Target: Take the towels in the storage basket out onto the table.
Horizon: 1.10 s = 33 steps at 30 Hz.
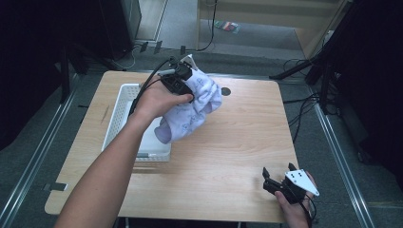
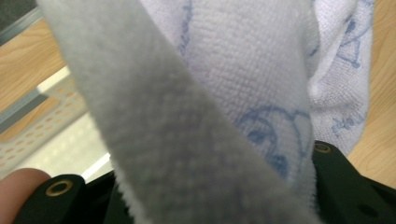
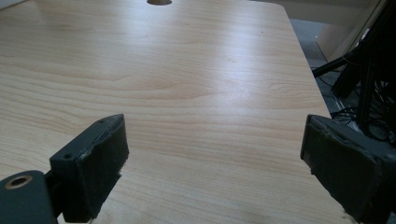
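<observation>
A wooden table (image 1: 228, 156) with a round hole (image 1: 225, 91) near its far edge.

Ahead of my right jaws (image 3: 212, 154): bare table (image 3: 187, 84), wide gap, free passage, small hole (image 3: 159, 2) far ahead. My left jaws (image 1: 183, 71): towel (image 1: 197, 102) bunched between and below them, blocking forward view; white basket (image 1: 121, 102) just beside and beneath, walls hemming that side.

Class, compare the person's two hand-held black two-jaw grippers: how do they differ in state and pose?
The left gripper is shut on the white towel with blue print, held lifted beside the white perforated plastic basket; the right gripper is open with nothing between its jaws. The left is raised over the light wooden table; the right sits low at the table's near right corner. Both are black and hand-held.
</observation>
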Motion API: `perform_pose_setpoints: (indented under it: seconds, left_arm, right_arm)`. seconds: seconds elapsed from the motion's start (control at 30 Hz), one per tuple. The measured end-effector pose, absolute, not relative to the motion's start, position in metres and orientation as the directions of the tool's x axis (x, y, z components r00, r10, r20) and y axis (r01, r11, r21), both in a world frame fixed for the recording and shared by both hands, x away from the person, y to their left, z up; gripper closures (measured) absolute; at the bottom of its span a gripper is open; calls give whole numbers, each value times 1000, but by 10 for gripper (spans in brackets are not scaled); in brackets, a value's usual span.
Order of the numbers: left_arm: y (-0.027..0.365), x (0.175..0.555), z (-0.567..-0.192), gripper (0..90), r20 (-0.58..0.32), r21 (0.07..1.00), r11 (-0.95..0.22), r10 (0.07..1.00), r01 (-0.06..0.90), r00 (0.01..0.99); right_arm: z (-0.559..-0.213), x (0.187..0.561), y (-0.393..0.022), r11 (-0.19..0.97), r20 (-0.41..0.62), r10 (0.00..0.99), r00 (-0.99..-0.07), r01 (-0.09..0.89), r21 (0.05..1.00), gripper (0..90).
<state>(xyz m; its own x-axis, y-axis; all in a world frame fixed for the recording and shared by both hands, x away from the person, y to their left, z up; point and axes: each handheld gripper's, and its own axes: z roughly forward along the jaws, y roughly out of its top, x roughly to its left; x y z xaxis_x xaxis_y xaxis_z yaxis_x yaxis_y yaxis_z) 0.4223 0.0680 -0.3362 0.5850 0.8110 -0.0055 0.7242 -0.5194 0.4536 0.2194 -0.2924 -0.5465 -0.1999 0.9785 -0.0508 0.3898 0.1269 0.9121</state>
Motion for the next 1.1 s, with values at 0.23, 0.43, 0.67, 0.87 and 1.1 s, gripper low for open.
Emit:
perform_pose_setpoints:
  seconds: [0.23, 0.43, 0.67, 0.87, 1.1]
  left_arm:
    - [45, 424, -343, 589, -11, 444, -544, 791, 712, 611]
    - [30, 423, -348, 587, -20, 445, -549, 783, 707, 621]
    - [9, 423, -357, 578, -18, 450, -565, 769, 692, 639]
    - [-5, 424, -371, 575, -37, 456, -560, 765, 692, 643]
    - [-21, 427, -399, 565, -53, 439, -565, 760, 699, 647]
  right_arm:
    - [-546, 219, -293, 123, -47, 979, -198, 389, 913, 77]
    - [-546, 219, -292, 123, -48, 979, -197, 391, 912, 78]
    - [-547, 218, -291, 123, -56, 982, -183, 383, 916, 127]
    - [-547, 218, -292, 121, -54, 982, -182, 380, 917, 127]
    - [-547, 218, -292, 122, -55, 982, -183, 379, 917, 125]
